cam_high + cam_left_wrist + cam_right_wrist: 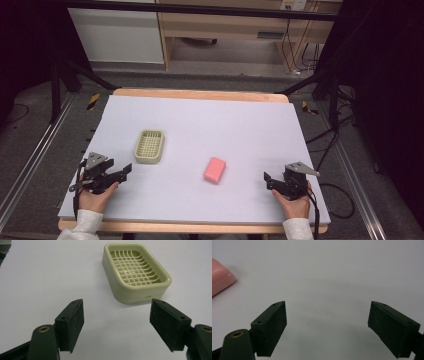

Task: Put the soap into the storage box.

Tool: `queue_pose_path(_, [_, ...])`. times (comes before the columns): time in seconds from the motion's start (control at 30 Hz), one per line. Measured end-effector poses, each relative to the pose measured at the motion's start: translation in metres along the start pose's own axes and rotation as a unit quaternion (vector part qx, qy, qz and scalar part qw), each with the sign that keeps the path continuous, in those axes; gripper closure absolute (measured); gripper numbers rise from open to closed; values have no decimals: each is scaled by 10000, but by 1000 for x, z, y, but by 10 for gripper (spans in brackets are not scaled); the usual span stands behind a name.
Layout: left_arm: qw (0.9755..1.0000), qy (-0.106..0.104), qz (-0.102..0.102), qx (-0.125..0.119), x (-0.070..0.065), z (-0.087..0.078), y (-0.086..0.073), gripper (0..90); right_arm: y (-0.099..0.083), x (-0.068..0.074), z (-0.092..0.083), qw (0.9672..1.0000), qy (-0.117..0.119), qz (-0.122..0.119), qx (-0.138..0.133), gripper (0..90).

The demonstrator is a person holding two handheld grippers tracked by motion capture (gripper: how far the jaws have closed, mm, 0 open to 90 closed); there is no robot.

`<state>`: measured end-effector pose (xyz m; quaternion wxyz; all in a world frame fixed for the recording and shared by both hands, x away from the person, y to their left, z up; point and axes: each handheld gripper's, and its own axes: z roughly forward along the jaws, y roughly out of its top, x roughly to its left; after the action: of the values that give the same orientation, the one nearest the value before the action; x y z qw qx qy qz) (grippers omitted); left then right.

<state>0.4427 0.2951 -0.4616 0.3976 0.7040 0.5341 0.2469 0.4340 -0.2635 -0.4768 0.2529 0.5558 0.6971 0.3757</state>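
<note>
1. While nothing grips it, the pink rounded rectangular soap bar [215, 169] lies mid-table on the white foam table cover [200, 120].
2. Left of it sits the pale green plastic grid-bottomed soap dish [149, 146].
3. Left gripper [126, 170] gapes empty near the dish.
4. Right gripper [267, 180] spreads wide, empty, right of the soap.

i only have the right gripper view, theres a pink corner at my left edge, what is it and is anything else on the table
Observer: It's a pink soap bar lying flat on the white table, left of your right gripper.
Operator: anything else out there
Observer: A pale green soap dish with a grid floor, empty, farther left and apart from the bar.
Operator: wheres the other gripper
Observer: The left gripper sits near the table's front left, jaws open, aimed towards the dish with nothing between them.
</note>
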Motion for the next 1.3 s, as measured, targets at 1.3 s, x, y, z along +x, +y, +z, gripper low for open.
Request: queue_pose_path(1.3, [9966,-549,600,149,-59,7,10,284,-6,5,1,9998,-7,-195,-13,210])
